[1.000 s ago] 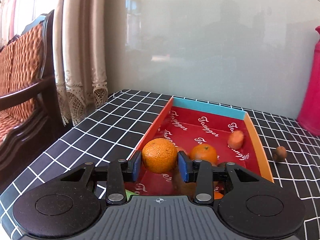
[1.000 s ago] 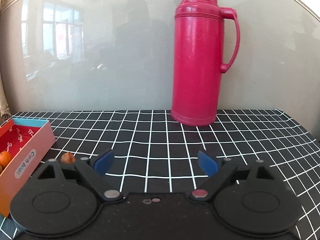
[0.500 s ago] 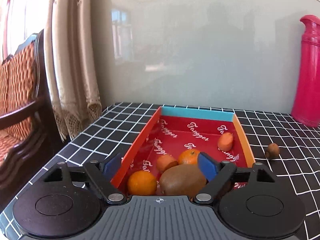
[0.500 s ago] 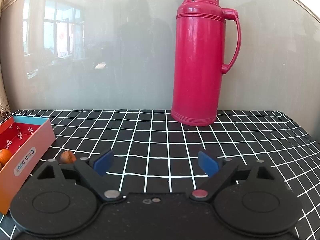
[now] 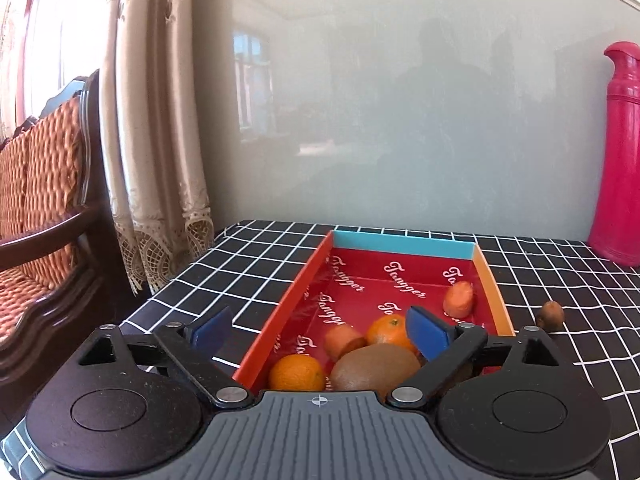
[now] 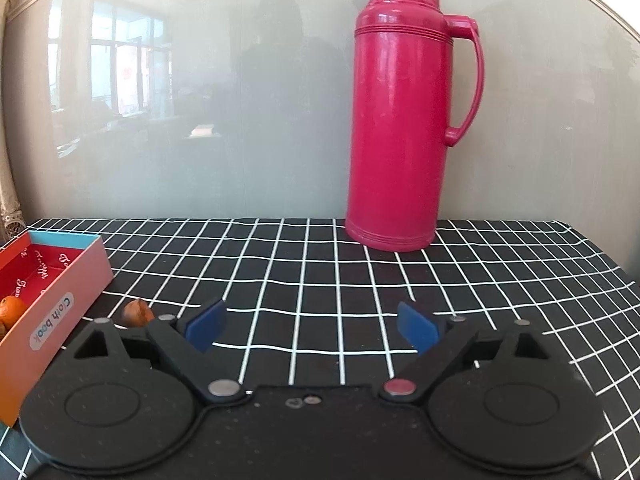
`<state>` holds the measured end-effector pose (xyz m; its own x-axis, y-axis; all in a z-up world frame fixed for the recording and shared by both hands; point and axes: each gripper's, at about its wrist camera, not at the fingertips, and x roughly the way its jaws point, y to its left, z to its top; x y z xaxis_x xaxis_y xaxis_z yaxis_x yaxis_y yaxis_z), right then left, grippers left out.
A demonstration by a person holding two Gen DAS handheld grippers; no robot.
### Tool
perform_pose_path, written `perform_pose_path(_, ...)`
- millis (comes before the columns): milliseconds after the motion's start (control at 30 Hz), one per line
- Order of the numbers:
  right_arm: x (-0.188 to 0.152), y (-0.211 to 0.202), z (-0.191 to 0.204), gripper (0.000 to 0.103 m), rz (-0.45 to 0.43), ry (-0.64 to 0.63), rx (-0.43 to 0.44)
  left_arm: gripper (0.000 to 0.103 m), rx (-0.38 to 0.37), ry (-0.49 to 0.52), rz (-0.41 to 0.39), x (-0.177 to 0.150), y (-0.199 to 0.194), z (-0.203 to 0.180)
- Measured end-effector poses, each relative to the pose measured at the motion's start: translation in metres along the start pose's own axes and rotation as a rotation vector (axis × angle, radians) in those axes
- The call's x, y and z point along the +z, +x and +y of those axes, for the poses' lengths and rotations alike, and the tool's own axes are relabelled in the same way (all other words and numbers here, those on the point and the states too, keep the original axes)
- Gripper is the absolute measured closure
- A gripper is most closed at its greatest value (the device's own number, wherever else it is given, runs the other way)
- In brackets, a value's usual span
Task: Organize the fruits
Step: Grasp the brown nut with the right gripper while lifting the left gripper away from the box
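left gripper held above near end of red box; jaws opening, nothing pressed by pads. mandarin and kiwi seen low between jaws, inside box; second mandarin just beyond. right gripper jaws opening, only checked cloth between; small brown fruit beside left jaw, outside box.

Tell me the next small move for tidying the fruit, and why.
Probably bring the right gripper over to the small brown fruit beside the box. It is the only fruit on the cloth that shows; the oranges and kiwi already lie in the box. The right jaws are opening with nothing between them, and that fruit sits just beyond its left finger.
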<state>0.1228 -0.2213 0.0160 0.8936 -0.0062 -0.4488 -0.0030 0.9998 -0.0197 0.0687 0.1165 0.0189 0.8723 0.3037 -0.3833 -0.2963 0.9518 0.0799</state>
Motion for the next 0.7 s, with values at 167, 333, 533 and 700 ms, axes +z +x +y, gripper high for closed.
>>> perform_pose_path(167, -0.005, 0.002, 0.016, 0.004, -0.03, -0.058, 0.057, 0.003, 0.02, -0.015, -0.018, 0.0, -0.001, 0.008)
perform_pose_path(333, -0.009, 0.008, 0.045, 0.004, -0.063, -0.153, 0.111, 0.003, 0.034, -0.032, -0.022, -0.001, -0.002, 0.021)
perform_pose_path(533, -0.01, 0.018, 0.084, 0.017, -0.066, -0.258, 0.163, 0.003, 0.066, -0.047, -0.009, -0.005, 0.002, 0.04)
perform_pose_path(700, -0.012, 0.036, 0.1, 0.033, -0.007, -0.258, 0.186, 0.003, 0.136, -0.066, 0.001, -0.008, 0.009, 0.058)
